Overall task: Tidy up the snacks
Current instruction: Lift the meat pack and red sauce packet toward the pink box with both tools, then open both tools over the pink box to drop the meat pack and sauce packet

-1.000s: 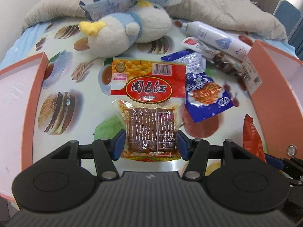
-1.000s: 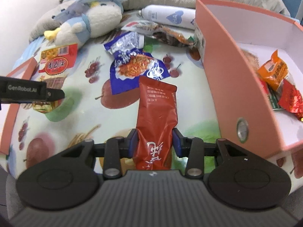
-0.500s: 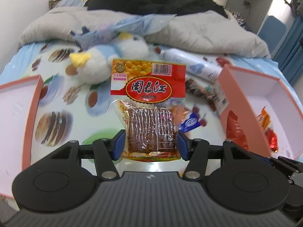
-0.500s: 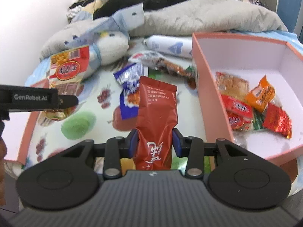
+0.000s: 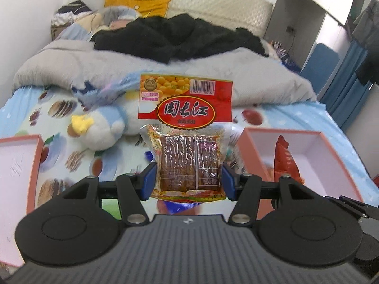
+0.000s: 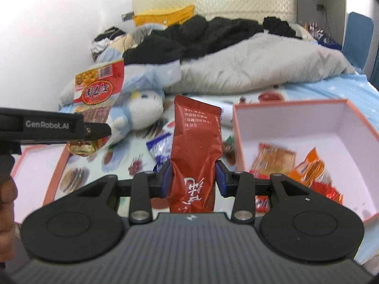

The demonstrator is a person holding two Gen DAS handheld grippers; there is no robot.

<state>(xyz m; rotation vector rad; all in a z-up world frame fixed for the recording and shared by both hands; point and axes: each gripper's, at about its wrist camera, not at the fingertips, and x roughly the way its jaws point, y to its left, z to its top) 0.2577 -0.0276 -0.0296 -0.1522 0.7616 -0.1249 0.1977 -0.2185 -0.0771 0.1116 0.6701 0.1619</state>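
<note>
The left gripper (image 5: 188, 183) held a clear-bottomed snack pack with a red label (image 5: 187, 142) upright above the bed, its blue fingers (image 5: 148, 181) pinching the lower sides of the pack. The right gripper (image 6: 192, 181) likewise clamped a tall red pouch (image 6: 196, 151) by its lower half, the fingers (image 6: 165, 179) pressed into the pouch from both sides.

Below and to the right lay an open pink box (image 6: 296, 111), which already held several snacks: an orange packet (image 6: 310, 168), a flat biscuit-coloured pack (image 6: 272, 157) and red wrappers (image 6: 324, 190) along its near edge. A second pink box (image 5: 35, 165) sat at the left edge of the bed.

Between the two boxes, on the fruit-printed sheet (image 5: 59, 108), rested a white and blue plush bird (image 5: 104, 127) with a yellow beak, lying just behind the held pack in the left view. A blue snack bag (image 6: 161, 148) lay on the sheet close behind the red pouch. Farther back, a grey duvet (image 6: 260, 64) and a heap of black clothing (image 5: 175, 37) covered the head of the bed, with a yellow cushion (image 5: 137, 3) against the wall.
</note>
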